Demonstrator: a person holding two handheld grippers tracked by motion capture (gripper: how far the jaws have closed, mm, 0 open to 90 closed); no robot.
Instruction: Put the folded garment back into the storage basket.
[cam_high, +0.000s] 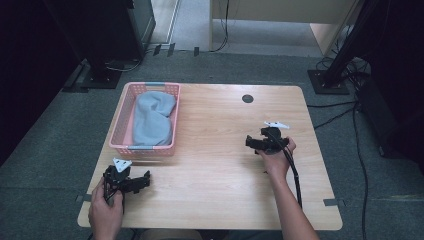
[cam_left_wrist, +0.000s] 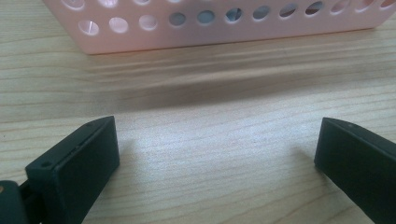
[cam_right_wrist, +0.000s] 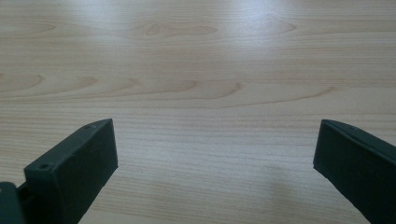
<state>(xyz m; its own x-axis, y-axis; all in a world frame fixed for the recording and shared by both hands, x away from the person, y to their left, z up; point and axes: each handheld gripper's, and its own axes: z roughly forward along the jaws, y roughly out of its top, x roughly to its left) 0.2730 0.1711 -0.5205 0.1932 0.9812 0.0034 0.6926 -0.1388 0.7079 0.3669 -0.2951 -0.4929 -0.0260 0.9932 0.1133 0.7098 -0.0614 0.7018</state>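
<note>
One light wooden table (cam_high: 220, 165) carries one pink perforated plastic basket (cam_high: 120, 131). One grey-blue folded cloth (cam_high: 152, 117) lies inside that basket. Two black two-jaw grippers are present, the left gripper (cam_high: 145, 180) and the right gripper (cam_high: 250, 142), one in each hand.

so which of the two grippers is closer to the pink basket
The left gripper, by the table's near left corner, just short of the pink basket; its own view shows the basket wall. The right gripper faces bare wood mid-table.
</note>
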